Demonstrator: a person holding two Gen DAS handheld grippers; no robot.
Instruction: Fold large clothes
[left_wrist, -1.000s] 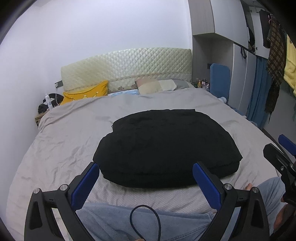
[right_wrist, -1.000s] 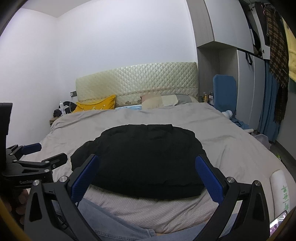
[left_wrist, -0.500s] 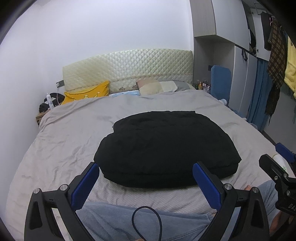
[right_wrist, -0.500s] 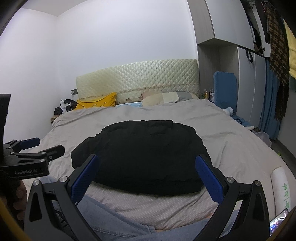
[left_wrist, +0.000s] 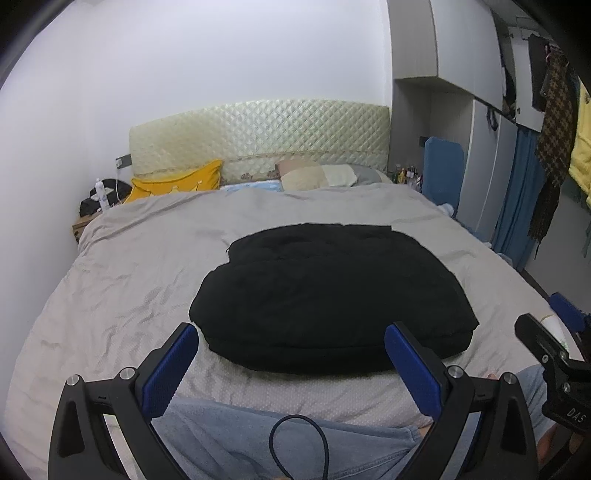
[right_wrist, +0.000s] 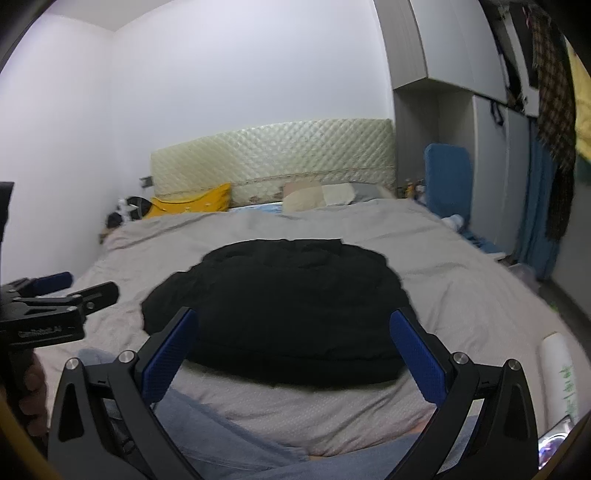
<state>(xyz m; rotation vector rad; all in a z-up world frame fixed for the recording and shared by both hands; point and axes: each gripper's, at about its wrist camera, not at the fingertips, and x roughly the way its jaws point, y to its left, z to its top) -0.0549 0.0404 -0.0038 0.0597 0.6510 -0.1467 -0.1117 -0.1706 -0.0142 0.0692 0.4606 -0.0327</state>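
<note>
A black garment lies folded into a thick pad in the middle of the grey bed; it also shows in the right wrist view. My left gripper is open and empty, held back from the garment's near edge, above the person's jeans. My right gripper is open and empty too, also short of the near edge. The right gripper shows at the right edge of the left wrist view. The left gripper shows at the left edge of the right wrist view.
A quilted headboard, a yellow pillow and beige pillows are at the far end. A nightstand with clutter stands far left. Wardrobes and hanging clothes line the right. A white bottle lies at the bed's right edge.
Both grippers have drifted slightly; the views tilt a little and the garment sits lower in frame. The garment has not moved. Both grippers stay open.
</note>
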